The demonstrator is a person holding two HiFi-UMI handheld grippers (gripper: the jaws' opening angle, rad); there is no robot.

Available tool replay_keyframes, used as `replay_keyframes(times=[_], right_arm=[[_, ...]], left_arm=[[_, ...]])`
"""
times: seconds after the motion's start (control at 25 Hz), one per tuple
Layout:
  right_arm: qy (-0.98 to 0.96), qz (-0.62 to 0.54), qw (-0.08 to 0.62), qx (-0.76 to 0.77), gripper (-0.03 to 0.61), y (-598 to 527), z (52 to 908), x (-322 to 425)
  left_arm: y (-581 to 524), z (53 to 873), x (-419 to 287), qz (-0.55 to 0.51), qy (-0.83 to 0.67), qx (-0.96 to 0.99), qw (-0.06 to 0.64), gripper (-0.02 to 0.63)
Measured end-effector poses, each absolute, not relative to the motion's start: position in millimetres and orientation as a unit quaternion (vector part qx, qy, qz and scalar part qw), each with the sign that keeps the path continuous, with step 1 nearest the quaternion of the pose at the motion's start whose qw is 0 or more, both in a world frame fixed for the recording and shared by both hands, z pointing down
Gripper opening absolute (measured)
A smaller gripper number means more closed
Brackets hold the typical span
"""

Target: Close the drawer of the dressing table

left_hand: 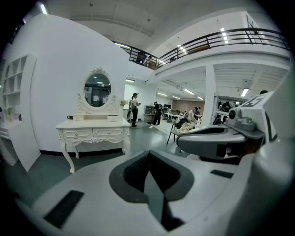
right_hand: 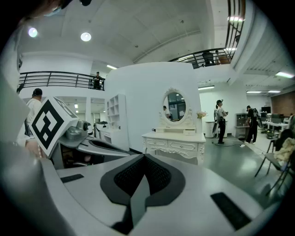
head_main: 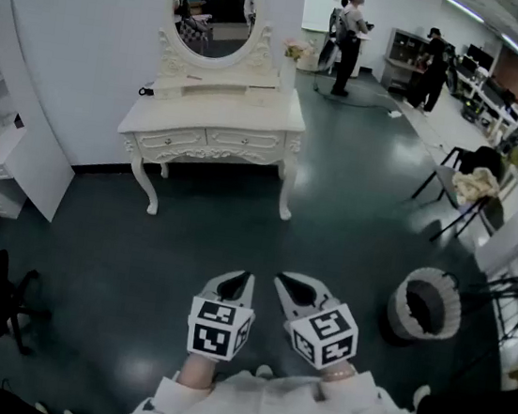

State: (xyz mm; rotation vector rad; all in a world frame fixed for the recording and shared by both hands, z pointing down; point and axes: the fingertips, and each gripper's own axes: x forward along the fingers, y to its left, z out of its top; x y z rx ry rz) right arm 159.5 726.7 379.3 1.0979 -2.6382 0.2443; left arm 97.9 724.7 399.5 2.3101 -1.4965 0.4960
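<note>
In the head view, the left claw (head_main: 238, 282) and right claw (head_main: 288, 287) hover over the floor, well short of the dressing table (head_main: 210, 133). The left gripper view shows its jaws pressed together and empty. The right gripper view shows the same. The best approach is probably to walk up squarely to the dressing table, then push the drawer front flat.

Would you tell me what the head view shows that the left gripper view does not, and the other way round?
Only the head view: the round pale basket at its lower right. Only the left gripper view: the balcony railing overhead. Both: the white dressing table with its oval mirror, people standing beyond it, and the left gripper and right gripper, both shut and empty.
</note>
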Motion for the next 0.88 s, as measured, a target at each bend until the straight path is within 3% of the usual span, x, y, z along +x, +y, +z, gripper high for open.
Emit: replay_keyframes(times=[0.48,0.64,0.88], right_arm=[[-0.916,0.091,0.134,0.367,0.006,726.1,380.2,142.8],[-0.930,0.051,0.117,0.343,0.008,725.9,371.6,131.8],[-0.910,0.065,0.142,0.383,0.009,705.4,386.8,145.7]], left_arm=[[722.1,398.4,98.2,0.168,-0.505,0.829,0.175,0.006],[716.8,386.1,98.1,0.139,-0.505,0.839,0.145,0.008],[703.2,395.4,90.2,0.154,-0.527,0.823,0.144,0.009]])
